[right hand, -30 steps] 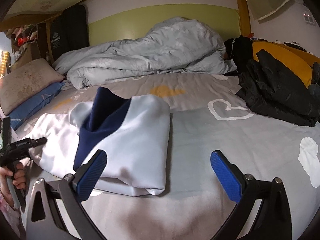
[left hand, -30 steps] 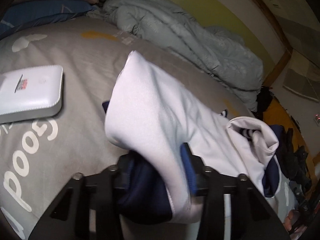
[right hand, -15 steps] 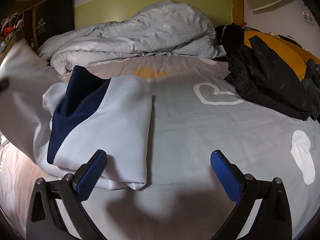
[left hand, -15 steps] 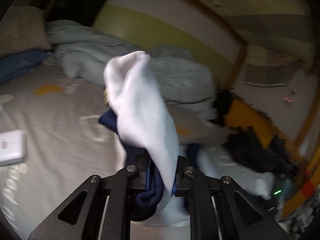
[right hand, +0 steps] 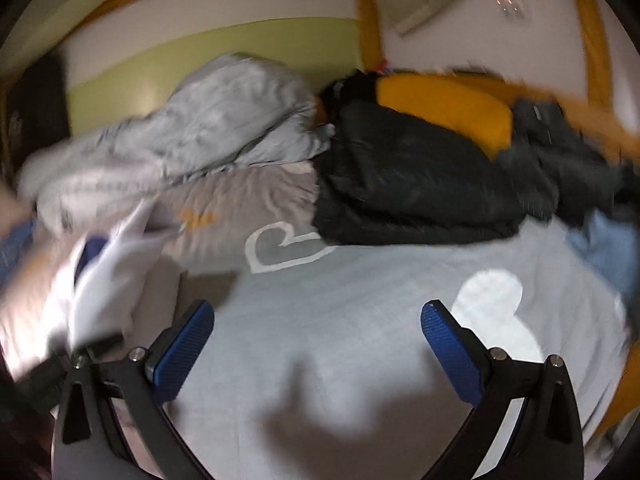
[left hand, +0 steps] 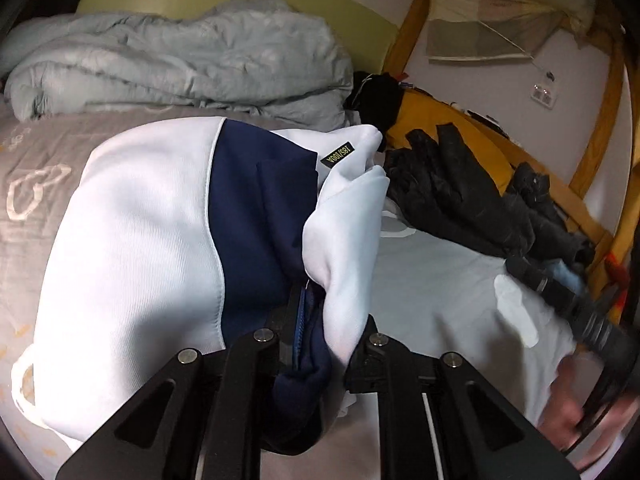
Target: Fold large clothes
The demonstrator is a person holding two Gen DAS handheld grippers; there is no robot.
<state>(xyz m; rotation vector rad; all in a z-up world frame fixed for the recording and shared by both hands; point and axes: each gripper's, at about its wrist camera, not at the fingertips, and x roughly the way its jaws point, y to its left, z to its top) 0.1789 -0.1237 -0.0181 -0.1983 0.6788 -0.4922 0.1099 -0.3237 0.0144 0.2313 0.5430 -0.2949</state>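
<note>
The left gripper (left hand: 320, 344) is clamped narrow on a bunched fold of the white and navy jacket (left hand: 152, 232); its jaws have just been closing on that cloth. The rest of the jacket spreads ahead and to the left of this gripper on the bed (left hand: 440, 280). The right gripper (right hand: 318, 344) stands wide apart with nothing between its blue pads (right hand: 184, 344), over bare sheet. Beyond it lie a grey quilt (right hand: 208, 128) and, to the right, a black coat (right hand: 408, 184). The jacket is a blur at its left.
</note>
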